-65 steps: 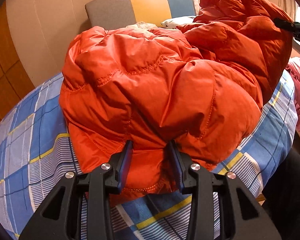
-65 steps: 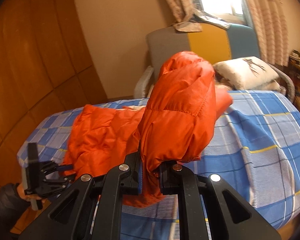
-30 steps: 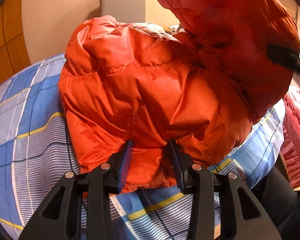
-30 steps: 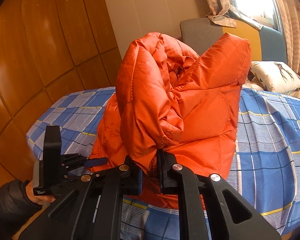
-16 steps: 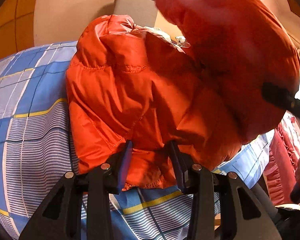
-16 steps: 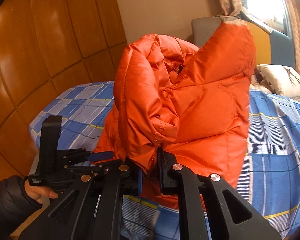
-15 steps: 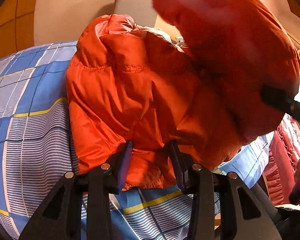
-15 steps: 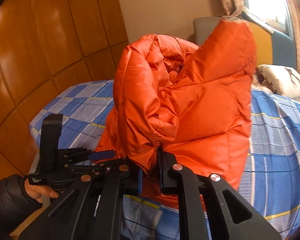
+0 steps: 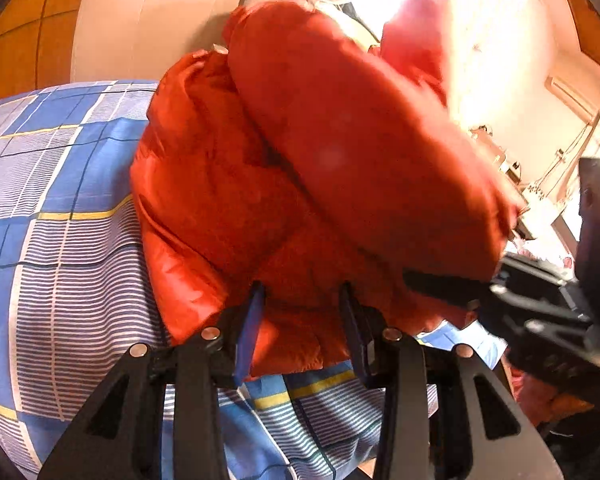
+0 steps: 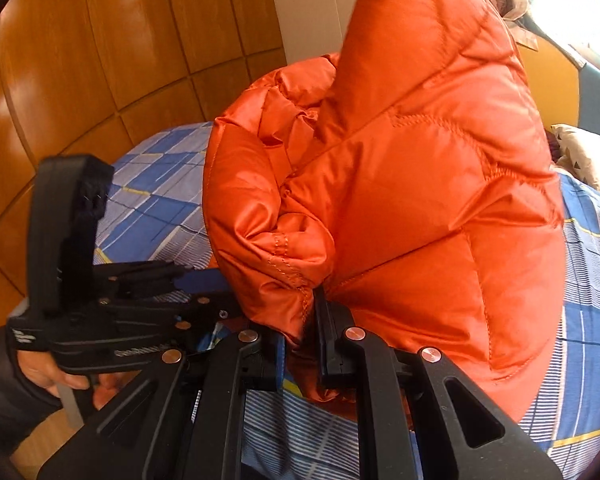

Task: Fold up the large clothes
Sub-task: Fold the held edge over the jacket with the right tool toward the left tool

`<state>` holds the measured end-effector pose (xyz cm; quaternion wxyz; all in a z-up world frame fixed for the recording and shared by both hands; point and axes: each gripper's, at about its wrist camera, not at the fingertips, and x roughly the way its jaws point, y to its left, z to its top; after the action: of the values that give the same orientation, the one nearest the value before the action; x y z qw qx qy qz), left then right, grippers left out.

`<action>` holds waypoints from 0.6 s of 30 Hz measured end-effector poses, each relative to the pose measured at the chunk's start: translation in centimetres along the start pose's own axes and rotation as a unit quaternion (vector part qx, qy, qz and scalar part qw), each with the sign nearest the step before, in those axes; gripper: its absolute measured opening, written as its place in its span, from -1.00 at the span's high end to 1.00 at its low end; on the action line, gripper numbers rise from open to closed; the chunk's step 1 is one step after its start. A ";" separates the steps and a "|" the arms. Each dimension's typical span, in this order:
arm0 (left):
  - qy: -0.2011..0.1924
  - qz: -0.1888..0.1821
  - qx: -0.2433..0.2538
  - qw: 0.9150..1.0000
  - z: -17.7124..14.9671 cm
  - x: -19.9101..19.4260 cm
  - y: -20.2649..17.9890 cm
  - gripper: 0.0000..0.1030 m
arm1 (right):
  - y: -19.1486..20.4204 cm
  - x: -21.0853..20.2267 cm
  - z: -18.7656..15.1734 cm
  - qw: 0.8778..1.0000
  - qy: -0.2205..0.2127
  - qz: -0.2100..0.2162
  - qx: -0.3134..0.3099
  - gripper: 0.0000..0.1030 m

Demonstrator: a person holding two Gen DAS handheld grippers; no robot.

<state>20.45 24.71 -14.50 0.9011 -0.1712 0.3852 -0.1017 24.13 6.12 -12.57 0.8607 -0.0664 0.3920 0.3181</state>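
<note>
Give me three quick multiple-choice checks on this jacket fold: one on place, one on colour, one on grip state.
1. Where does the puffy orange quilted jacket lie?
A. on a blue checked bedsheet
B. on a wooden floor
C. in a basket

2. What colour are the thin stripes crossing the sheet's blue checks?
A. red
B. yellow
C. green

3. What is the right gripper doing?
A. hanging open
B. shut on nothing
C. pinching the jacket

Key: 1 A, sheet shows beneath the jacket; 2 B, yellow lines run through it; 3 C, fabric sits clamped between its fingers.
</note>
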 end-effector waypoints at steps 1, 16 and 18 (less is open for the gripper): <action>-0.004 -0.003 -0.003 1.000 0.0 -0.3 0.2 0.28 | 0.1 0.2 0.0 1.000 0.001 0.000 -0.001 0.78; -0.015 -0.004 -0.020 1.000 -0.2 -1.3 0.1 0.18 | 0.3 0.4 0.2 0.998 -0.010 -0.039 0.047 0.78; -0.017 -0.006 -0.023 1.000 -0.3 -1.6 0.0 0.20 | 0.8 0.7 -0.1 0.997 -0.014 -0.053 0.050 0.78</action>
<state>19.15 25.17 -13.60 0.9026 -0.1963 0.3710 -0.0955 23.89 7.10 -13.02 0.8839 -0.0397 0.3911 0.2533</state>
